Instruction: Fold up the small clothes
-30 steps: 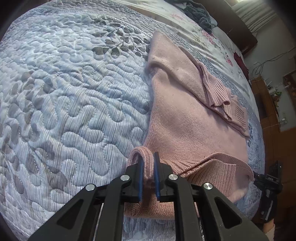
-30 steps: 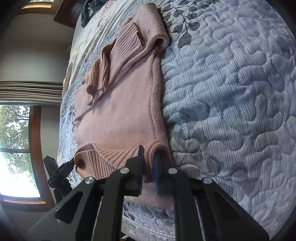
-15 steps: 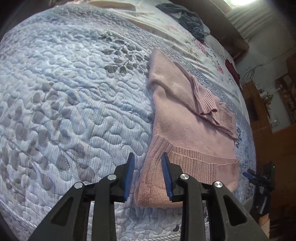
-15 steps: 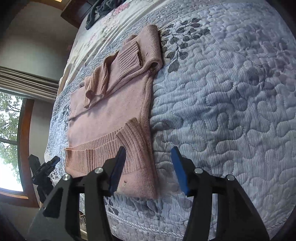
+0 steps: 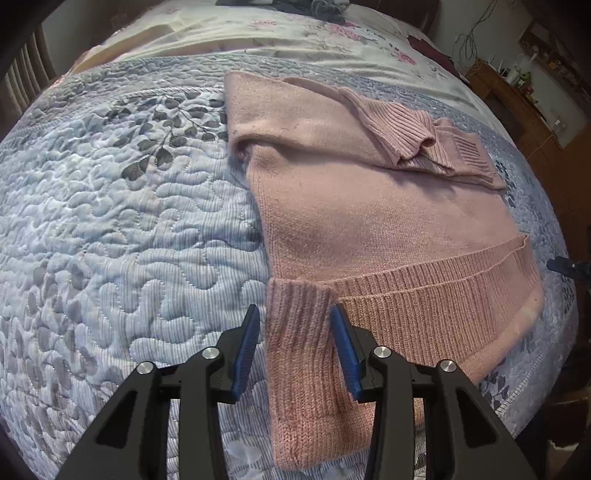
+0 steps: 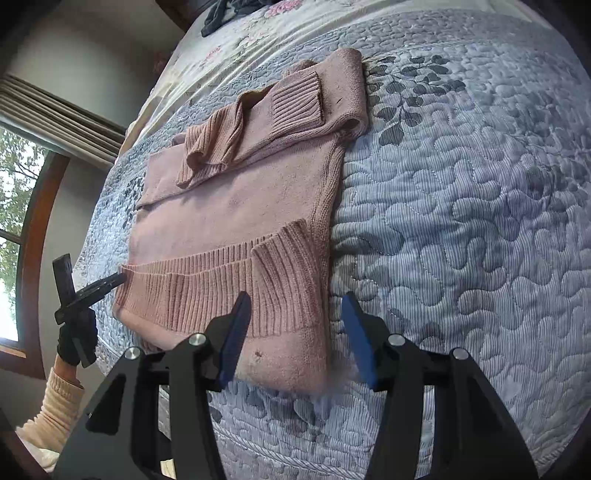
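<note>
Both grippers [image 5: 293, 347] [image 6: 295, 332] off sweater [image 5: 369, 206] — apart.

Pink sweater [image 5: 369, 221] flat on quilt [image 5: 129, 240], L gripper [image 5: 295, 343] open over hem

No readable text or labels — none anywhere.

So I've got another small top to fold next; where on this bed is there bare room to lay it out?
The quilt is bare on the right gripper's side of the pink sweater, from the leaf print down to the near edge. Past the sweater's collar, the floral sheet is bare up to a dark clothes heap.
</note>
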Demonstrator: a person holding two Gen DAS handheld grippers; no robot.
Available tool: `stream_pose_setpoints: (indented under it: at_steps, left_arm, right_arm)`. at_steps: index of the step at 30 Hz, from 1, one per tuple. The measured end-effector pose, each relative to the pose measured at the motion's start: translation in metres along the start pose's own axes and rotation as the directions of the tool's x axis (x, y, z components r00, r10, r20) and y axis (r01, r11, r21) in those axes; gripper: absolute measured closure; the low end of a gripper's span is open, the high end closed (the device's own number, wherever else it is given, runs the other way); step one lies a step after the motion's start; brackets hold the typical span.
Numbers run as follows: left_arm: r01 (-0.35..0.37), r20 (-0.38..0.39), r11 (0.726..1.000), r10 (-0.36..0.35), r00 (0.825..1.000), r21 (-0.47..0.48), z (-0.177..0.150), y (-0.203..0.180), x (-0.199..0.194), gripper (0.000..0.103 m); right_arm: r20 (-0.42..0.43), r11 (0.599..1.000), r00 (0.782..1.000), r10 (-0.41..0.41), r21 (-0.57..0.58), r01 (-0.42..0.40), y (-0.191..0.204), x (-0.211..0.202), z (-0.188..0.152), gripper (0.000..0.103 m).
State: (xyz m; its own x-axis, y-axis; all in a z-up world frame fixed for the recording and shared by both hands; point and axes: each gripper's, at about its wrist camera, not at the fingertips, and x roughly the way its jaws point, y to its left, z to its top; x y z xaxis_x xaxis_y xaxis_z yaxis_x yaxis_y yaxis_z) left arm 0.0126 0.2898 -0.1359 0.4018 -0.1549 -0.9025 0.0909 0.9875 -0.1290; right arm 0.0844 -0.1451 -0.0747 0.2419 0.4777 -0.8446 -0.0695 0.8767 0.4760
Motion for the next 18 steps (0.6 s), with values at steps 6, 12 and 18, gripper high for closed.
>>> stream_pose_setpoints:
  at_steps: [6, 12, 18]
  left_arm:
    - [-0.055, 0.013, 0.998, 0.055, 0.998, 0.041, 0.002, -0.009, 0.005, 0.083]
    - [-0.033, 0.096, 0.998, 0.028, 0.995, 0.055, -0.002, -0.02, -0.02, 0.093]
    - [0.005, 0.1, 0.996, -0.014, 0.995, 0.085, -0.003, -0.029, -0.018, 0.093]
  right_arm:
    - [-0.011, 0.997, 1.0, -0.027, -0.075, 0.026, 0.013, 0.013, 0.007, 0.051]
    - [-0.015, 0.967, 0.992, -0.121, -0.229, 0.115, 0.037, 0.027, 0.013, 0.048]
    - [-0.028, 0.935, 0.987, -0.159, -0.325, 0.141, 0.047, 0.045, 0.02, 0.048]
